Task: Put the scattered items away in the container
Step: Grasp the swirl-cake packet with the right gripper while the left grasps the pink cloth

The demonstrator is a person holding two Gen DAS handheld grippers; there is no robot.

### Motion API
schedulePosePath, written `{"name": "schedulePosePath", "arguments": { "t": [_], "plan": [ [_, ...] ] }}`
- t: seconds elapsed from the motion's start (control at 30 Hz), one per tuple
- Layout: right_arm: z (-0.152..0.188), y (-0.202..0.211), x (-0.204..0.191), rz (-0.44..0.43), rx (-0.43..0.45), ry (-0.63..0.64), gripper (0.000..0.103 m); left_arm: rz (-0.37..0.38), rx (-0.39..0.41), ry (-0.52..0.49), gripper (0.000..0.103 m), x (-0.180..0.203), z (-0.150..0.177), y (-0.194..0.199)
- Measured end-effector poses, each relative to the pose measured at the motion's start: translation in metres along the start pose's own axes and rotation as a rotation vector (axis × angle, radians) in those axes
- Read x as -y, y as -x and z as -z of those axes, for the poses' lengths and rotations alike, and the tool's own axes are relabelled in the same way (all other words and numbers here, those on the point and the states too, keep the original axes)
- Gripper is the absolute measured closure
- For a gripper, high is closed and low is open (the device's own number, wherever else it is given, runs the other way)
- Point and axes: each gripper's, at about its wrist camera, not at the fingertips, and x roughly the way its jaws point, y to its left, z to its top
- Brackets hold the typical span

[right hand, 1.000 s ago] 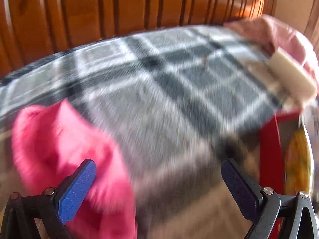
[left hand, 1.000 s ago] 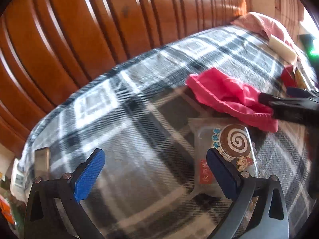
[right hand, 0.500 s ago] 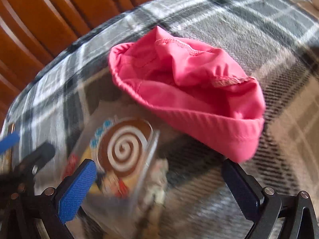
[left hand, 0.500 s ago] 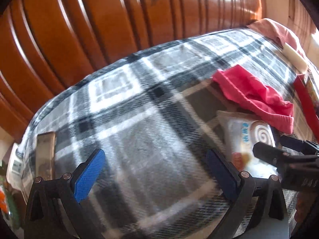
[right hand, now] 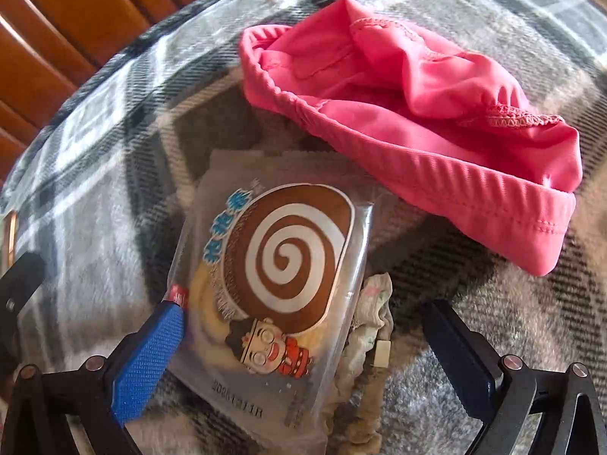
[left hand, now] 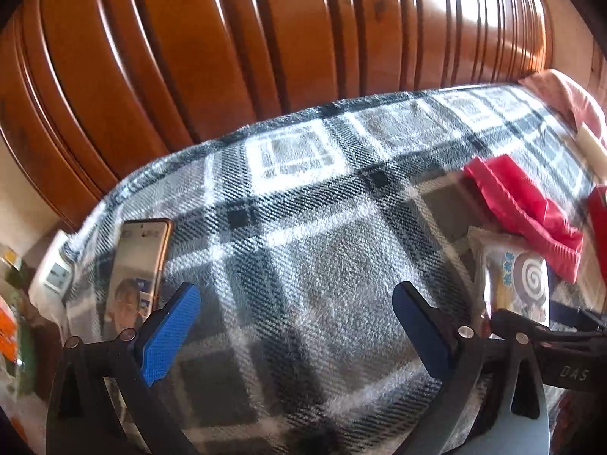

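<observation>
1. Straddling the snack pack (right hand: 273, 284), my right gripper (right hand: 303, 326) had its fingers wide apart: the left finger (right hand: 151, 356) touched the pack's left edge, while the right finger (right hand: 463, 356) stood clear of it, over the blanket (right hand: 114, 151).
2. The pack lay flat on the bed, just below the pink cloth (right hand: 417, 121), with a small pale scrunchie (right hand: 371, 326) tucked against its right side.
3. I judged the worst risk to be a shallow bite: the wrapper looked slick and puffy, so closing on its edges could have squeezed it out or merely crumpled the film.
4. Closing could also have caught the scrunchie together with the pack, and one of them might then have dropped on the way.
5. The soft blanket could have bunched between my fingers if I pressed down too far.
6. My left gripper (left hand: 296, 330) hung empty, fingers apart, over bare blanket near a phone (left hand: 140, 261); drifting left could have knocked it.
7. A red edge (left hand: 597, 212) at the far right may have been the container, but I could not tell, so a carry there was a guess.
</observation>
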Motion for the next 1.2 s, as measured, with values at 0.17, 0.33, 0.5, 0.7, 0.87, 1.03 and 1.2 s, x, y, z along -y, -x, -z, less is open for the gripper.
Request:
{"name": "schedulePosePath", "arguments": {
  "t": [0.17, 0.33, 0.5, 0.7, 0.87, 1.03, 1.2],
  "plan": [
    [-0.003, -0.004, -0.009, 0.044, -0.023, -0.084, 0.0, -0.009, -0.025, 0.001, 0.0, 0.004, 0.001, -0.004],
    [-0.001, -0.019, -0.038, 0.176, -0.002, 0.014, 0.0, -0.049, -0.029, 0.049, 0.0, -0.016, 0.002, -0.001],
    [0.009, -0.032, -0.063, 0.337, 0.073, 0.155, 0.0, 0.012, -0.059, 0.177, 0.0, -0.04, 0.004, -0.007],
    [0.013, -0.02, -0.059, 0.297, 0.057, 0.2, 0.021, 0.064, -0.043, 0.174, 0.0, -0.038, 0.0, -0.01],
    [0.024, -0.004, -0.032, 0.256, 0.068, 0.217, 0.023, 0.166, 0.033, -0.021, 0.0, 0.011, -0.016, -0.005],
    [0.033, 0.028, 0.013, 0.376, 0.055, 0.208, 0.023, 0.336, 0.064, -0.108, 0.0, 0.074, -0.038, -0.009],
    [0.033, 0.076, 0.092, 0.521, 0.049, 0.06, 0.023, 0.52, -0.011, -0.082, 0.0, 0.153, -0.047, -0.018]
  ]
}}
